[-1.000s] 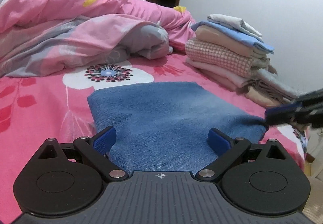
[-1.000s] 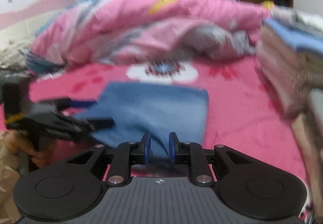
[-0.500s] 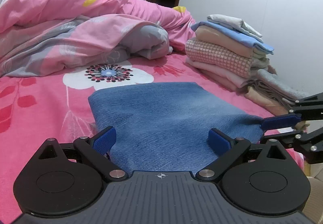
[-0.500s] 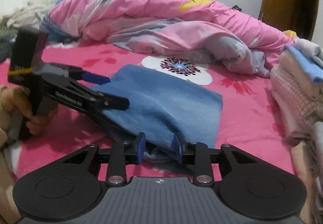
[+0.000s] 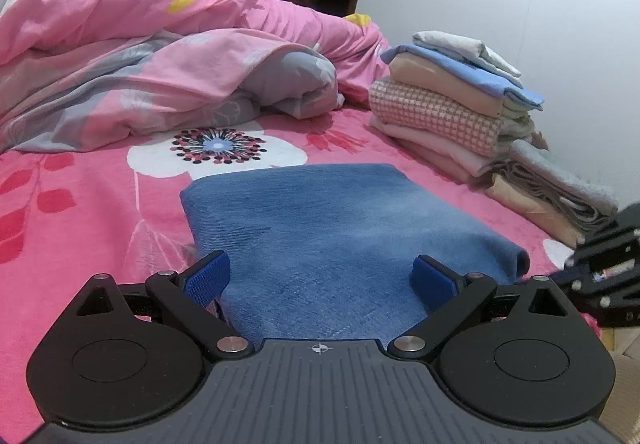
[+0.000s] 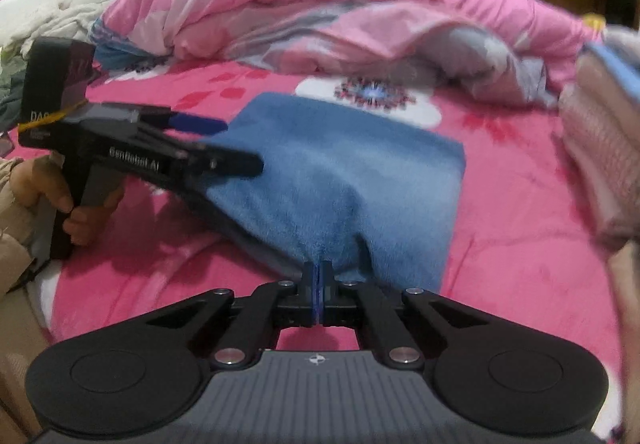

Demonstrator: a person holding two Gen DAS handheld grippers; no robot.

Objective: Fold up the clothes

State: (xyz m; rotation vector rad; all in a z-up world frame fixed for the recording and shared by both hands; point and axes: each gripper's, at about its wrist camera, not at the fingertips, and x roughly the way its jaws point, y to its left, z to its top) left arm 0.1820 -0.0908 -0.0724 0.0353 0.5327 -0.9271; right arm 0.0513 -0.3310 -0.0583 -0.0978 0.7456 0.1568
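Observation:
A folded blue denim garment [image 5: 332, 220] lies flat on the pink flowered bed [image 5: 80, 212]. My left gripper [image 5: 320, 276] stands open at its near end, with the cloth lying between the two blue pads but not pressed by them. In the right wrist view the same garment [image 6: 360, 164] bunches up towards my right gripper [image 6: 318, 280], whose jaws are closing tight on the near edge, with a pinch of blue cloth between the pads. The left gripper [image 6: 224, 146] shows there at the garment's left side, held by a hand [image 6: 76, 212]. The right gripper [image 5: 576, 268] is a dark blur at the garment's right corner.
A stack of folded clothes [image 5: 448, 112] stands on the bed to the right of the garment, near the white wall. A rumpled pink and grey quilt [image 5: 160, 56] fills the far side. The bed's near edge runs just under both grippers.
The right gripper's pads, apart around the garment's edge half a second ago, have come together on it, and the gripper has sunk a little. The left gripper has kept still and open.

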